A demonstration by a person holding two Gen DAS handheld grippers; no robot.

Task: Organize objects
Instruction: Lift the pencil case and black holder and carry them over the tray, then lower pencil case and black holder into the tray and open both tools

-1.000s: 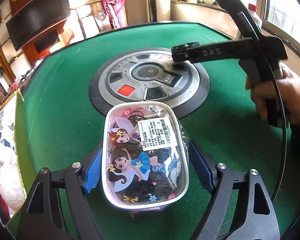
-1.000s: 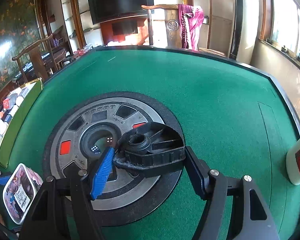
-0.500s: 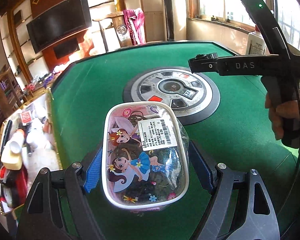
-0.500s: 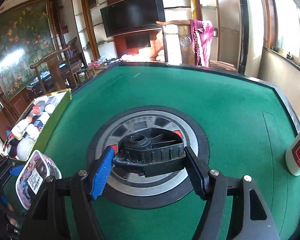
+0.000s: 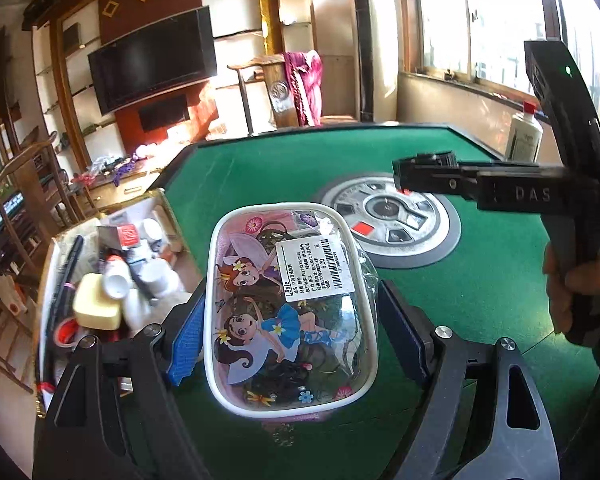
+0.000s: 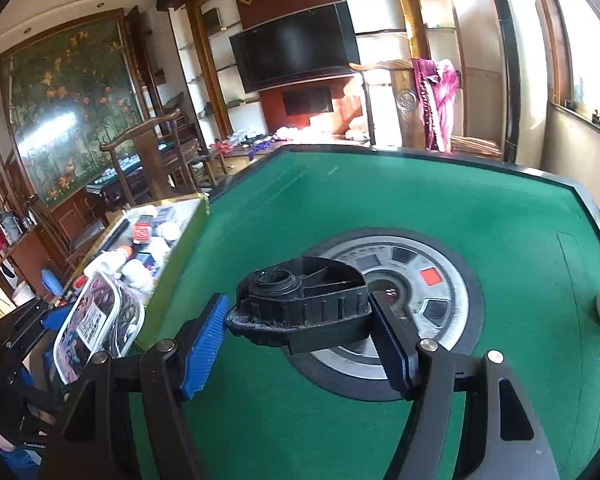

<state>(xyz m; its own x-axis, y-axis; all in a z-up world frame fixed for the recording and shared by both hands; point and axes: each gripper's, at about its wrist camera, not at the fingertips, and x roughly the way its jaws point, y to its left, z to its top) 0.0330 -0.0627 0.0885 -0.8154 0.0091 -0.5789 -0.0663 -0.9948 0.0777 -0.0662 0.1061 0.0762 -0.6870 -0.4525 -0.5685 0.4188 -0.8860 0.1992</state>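
Home living room, used as a games room. Green felt mahjong counter (image 6: pixel 380 200) with round dice hub (image 6: pixel 404 292) in its middle. Wall TV (image 6: pixel 296 50) in wood panelling with shelves (image 6: pixel 372 12). Carved wooden chairs (image 6: pixel 148 152), pink cloth (image 6: pixel 440 96) hung over one. Big floral painting (image 6: pixel 68 108) on the left wall, windows (image 5: pixel 492 20) on the right. Box of household clutter (image 5: pixel 112 276) beside the counter.

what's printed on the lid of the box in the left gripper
Cartoon fairy girls with flowers on the box lid, plus a white barcode sticker; clearest in the left wrist view.
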